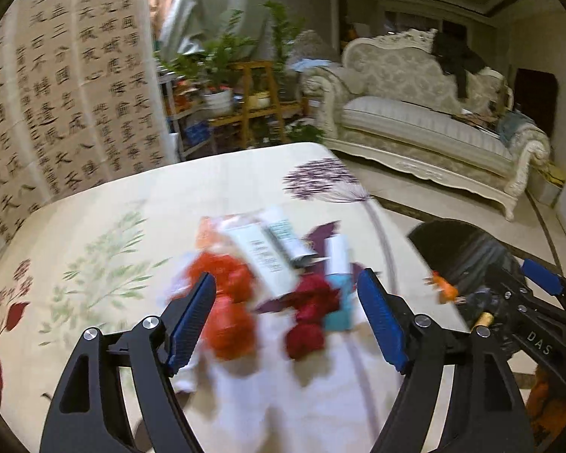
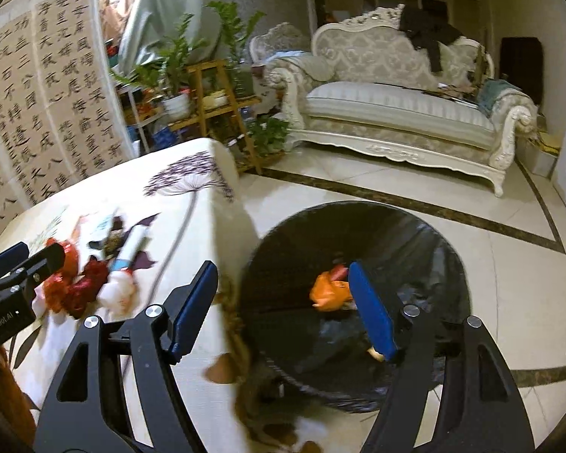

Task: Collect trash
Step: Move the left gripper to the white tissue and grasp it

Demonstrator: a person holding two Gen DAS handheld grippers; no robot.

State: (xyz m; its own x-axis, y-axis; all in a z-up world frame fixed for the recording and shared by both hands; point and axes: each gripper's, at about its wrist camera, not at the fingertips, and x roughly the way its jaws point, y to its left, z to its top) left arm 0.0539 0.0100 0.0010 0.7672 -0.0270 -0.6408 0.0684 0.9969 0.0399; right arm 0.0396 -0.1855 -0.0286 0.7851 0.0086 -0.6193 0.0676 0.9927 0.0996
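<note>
The left gripper [image 1: 286, 317] hovers over the table [image 1: 94, 226], its 2 fingers spread wide and holding nothing. Between and just beyond them lies blurred trash: an orange wrapper [image 1: 226, 302], a red wrapper [image 1: 309, 313] and a white box [image 1: 264, 253]. The right gripper [image 2: 283, 305] is released too, empty, above the black bin [image 2: 358, 234]; an orange scrap [image 2: 328, 290] lies inside, near its right finger.

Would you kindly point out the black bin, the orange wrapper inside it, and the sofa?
Black bin [image 2: 426, 234]: right wrist view, inner far wall.
Orange wrapper [image 2: 326, 292]: right wrist view, middle of the crumpled piece.
Sofa [image 2: 388, 109]: right wrist view, seat cushion.
</note>
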